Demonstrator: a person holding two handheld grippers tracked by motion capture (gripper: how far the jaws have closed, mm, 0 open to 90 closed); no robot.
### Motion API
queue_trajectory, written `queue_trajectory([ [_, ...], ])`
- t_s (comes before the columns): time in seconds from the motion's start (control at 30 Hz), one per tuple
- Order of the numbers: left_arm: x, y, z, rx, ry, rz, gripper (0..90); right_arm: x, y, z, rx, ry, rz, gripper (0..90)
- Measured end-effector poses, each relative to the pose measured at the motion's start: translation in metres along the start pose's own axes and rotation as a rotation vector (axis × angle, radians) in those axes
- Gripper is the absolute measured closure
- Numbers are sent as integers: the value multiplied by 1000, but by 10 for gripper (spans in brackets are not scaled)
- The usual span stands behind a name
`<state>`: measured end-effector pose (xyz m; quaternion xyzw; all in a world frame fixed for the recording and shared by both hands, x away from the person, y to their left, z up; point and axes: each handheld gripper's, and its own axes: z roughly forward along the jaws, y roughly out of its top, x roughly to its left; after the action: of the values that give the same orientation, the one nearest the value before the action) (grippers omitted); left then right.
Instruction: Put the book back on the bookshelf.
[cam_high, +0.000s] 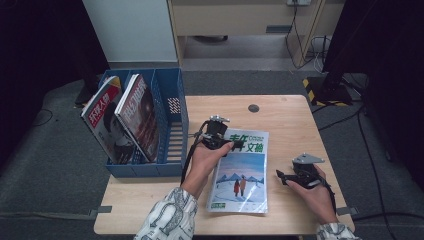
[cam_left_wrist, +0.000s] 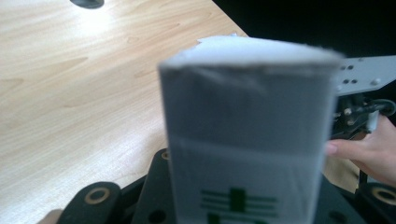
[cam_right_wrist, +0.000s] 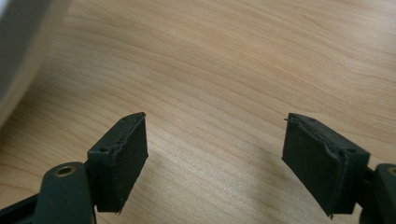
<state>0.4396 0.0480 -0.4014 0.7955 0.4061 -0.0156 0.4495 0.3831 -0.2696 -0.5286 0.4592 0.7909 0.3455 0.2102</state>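
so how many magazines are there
3. Two stand in the blue rack at the table's left: one leftmost, one beside it. The third lies mid-table, its top edge in the left tool. More may hide in the rack.

on the surface (cam_high: 290, 115), a file rack (cam_high: 172, 130) holding two magazines (cam_high: 125, 117) stands left; another magazine (cam_high: 241, 172) lies centre, right of it.

Three magazines: two (cam_high: 102, 117) (cam_high: 140, 112) in one blue file rack (cam_high: 172, 125), one (cam_high: 242, 170) on one table (cam_high: 290, 120).
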Motion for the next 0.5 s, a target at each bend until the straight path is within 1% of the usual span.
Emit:
queue_trajectory([
  [0.1,0,2,-2,-4,-2,4,734,0,-1,2,4,0,21,218],
  [0.27,3,4,-4,-7,-8,-6,734,0,-3,4,15,-1,27,213],
  [0.4,5,5,-3,-2,-20,-12,734,-1,-3,6,25,1,28,210],
  [0.5,7,5,-3,-2,-32,-26,734,-1,-3,6,24,3,25,209],
])
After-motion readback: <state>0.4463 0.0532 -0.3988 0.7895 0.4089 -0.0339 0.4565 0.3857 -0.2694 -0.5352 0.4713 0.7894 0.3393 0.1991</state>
